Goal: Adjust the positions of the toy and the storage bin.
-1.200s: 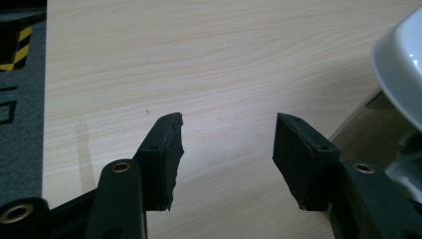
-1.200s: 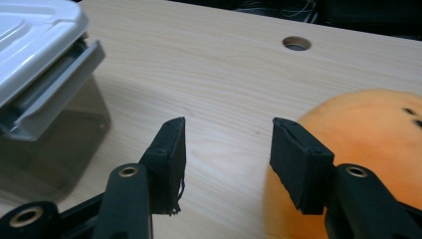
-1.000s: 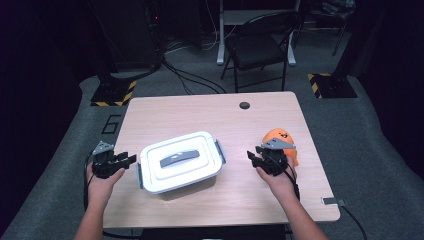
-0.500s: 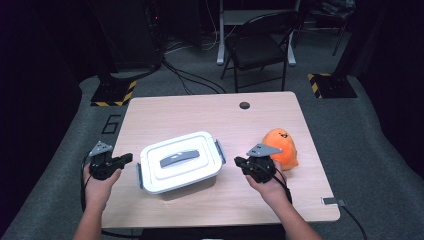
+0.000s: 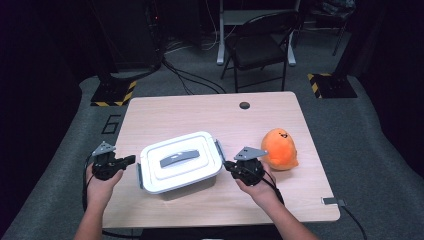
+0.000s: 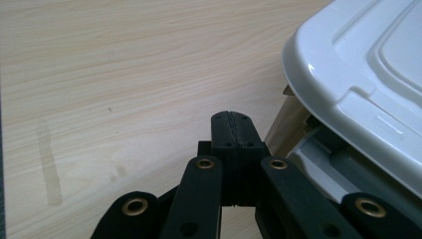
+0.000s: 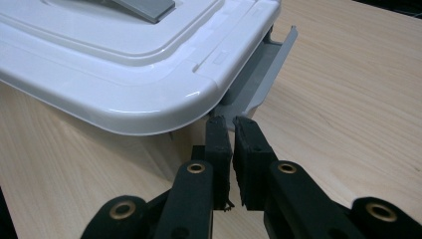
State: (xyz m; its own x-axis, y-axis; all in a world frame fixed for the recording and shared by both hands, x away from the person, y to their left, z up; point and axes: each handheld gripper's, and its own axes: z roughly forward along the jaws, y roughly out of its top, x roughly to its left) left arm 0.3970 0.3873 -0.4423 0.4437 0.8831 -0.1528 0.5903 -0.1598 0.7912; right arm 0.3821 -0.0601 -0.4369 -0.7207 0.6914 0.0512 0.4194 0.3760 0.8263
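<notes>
Person's forearms come in from the near table edge in the high view, one gripper per hand, both flanking a white lidded box (image 5: 181, 162). Left gripper (image 5: 131, 160) sits near the front-left part of the wooden table (image 5: 200, 112), tips pointing toward the box's left end, just short of the grey side latch (image 5: 139, 176); in the left gripper view the jaws have just been closing and are now pressed flat together with nothing between them, left gripper (image 6: 232, 119) hovering over bare wood, with the white lid corner (image 6: 358, 74) and the grey latch (image 6: 333, 167) just beside it to the right, not touching as far as can be seen. Right gripper (image 5: 226, 164) is at the box's right end, tips right at the grey latch there; in the right gripper view the right gripper (image 7: 230, 124) has jaws closed down, a thin slit left at the tips, nothing held, tips just under the lower edge of the open-hanging grey latch (image 7: 261, 74); contact cannot be told. Box lies mid-table toward the near side, lid on, grey handle (image 5: 179, 158) flat on top. Right of the right hand, an orange plush toy (image 5: 280, 149) rests on the table, close to the hand. Farther back, a dark round grommet hole (image 5: 244, 105) near the far table edge. Beyond the table, a dark folding chair (image 5: 260, 47) on grey carpet.
</notes>
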